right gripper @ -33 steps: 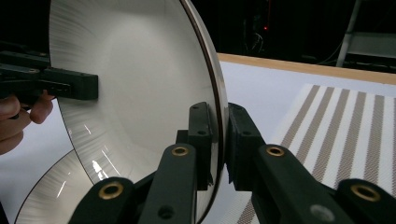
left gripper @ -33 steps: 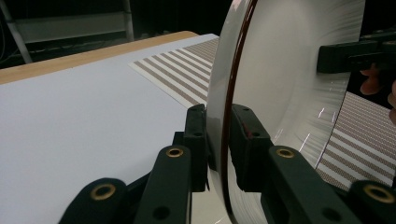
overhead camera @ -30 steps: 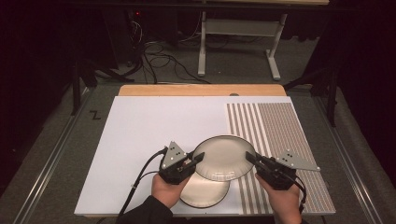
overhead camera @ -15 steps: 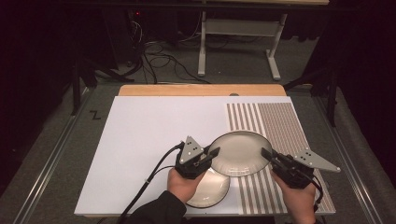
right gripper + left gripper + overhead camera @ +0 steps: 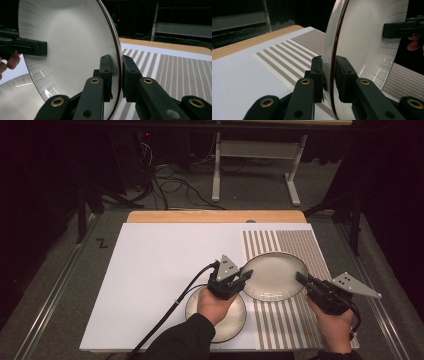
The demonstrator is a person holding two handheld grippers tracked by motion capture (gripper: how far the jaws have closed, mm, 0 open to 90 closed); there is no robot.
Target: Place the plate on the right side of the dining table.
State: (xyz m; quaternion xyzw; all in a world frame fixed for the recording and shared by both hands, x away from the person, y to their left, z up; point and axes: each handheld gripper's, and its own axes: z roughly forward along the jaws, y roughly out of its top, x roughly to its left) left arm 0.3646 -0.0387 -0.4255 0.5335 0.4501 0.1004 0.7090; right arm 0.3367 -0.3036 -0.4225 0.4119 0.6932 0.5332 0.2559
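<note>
Both grippers hold one pale round plate point(image 5: 275, 275) with a dark rim, above the striped mat point(image 5: 305, 242). My left gripper point(image 5: 245, 276) is shut on its left rim, and my right gripper point(image 5: 301, 279) is shut on its right rim. In the left gripper view the jaws point(image 5: 329, 62) pinch the plate point(image 5: 367, 37) edge, with the other gripper point(image 5: 402, 28) on the far rim. The right gripper view has its jaws point(image 5: 116, 62) clamped on the plate point(image 5: 70, 37). A second plate point(image 5: 235, 325) lies on the board under the left hand.
A white board point(image 5: 160, 270) covers the table's left and middle, with a wooden strip point(image 5: 215, 216) along its far edge. A cable point(image 5: 170, 312) trails from the left gripper across the board. Dark floor, cables and a metal stand lie beyond the table.
Both hands have carried the held plate to the right, off the lower plate and out over the striped mat. The lower plate has stayed in place.
</note>
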